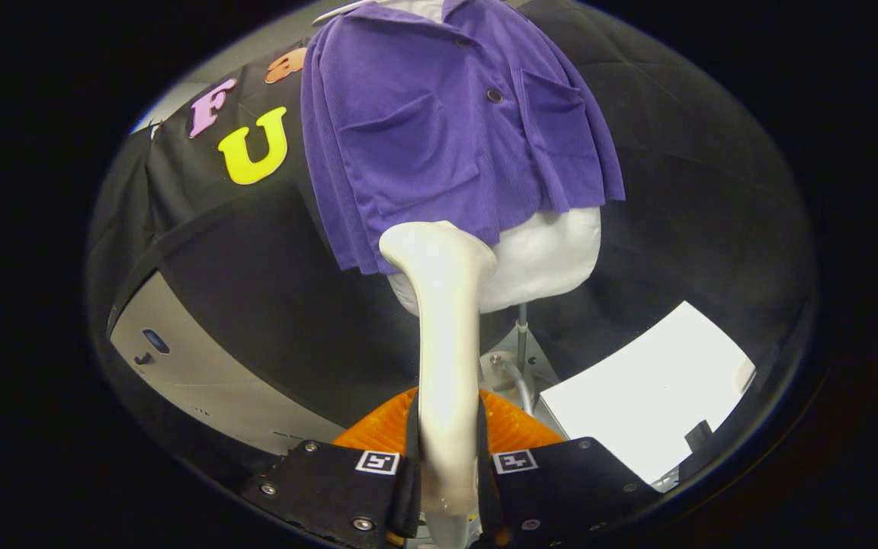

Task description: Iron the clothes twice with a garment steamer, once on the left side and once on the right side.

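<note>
At the bottom centre of the frame, the gripper [447,473] is clamped on the cream handle of a garment steamer [445,320], both fingers pressing its sides. The steamer head rises to mid-frame, just at the lower hem of a purple shirt [439,130] hanging on a white mannequin torso [546,255] in the upper centre.

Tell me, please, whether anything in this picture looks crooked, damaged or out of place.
The purple shirt hangs unevenly on the white mannequin: its hem drops lower on one side than the other. Otherwise nothing stands out. The gripper is shut on the steamer, whose head sits at the hem.
</note>
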Available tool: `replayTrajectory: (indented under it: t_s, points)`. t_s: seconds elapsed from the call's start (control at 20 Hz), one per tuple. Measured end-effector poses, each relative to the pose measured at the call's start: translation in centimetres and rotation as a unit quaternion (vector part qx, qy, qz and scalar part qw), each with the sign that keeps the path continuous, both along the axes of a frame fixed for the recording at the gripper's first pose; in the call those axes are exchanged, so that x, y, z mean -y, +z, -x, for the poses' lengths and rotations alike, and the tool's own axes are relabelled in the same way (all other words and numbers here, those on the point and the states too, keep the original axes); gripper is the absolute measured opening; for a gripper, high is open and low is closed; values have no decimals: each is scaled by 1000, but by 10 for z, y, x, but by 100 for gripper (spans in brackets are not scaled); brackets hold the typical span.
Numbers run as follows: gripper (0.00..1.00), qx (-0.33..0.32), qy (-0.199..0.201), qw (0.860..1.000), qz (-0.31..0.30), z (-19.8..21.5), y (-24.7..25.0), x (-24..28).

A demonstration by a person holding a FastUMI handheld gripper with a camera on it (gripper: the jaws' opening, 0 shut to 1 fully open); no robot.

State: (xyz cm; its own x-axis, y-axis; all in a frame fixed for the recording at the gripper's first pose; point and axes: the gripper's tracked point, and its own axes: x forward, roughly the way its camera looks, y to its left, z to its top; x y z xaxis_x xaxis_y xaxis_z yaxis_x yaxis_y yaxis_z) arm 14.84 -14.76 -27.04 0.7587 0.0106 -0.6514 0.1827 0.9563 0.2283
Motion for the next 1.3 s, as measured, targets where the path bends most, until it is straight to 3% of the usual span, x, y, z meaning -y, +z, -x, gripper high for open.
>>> replayTrajectory:
  t_s: [0.6, 0.9, 1.3]
  points:
    - [30, 148, 5, 989, 13, -1, 173, 23]
    - [30, 216, 1, 975, 40, -17, 244, 40]
    - [30, 296, -37, 953, 52, -55, 327, 86]
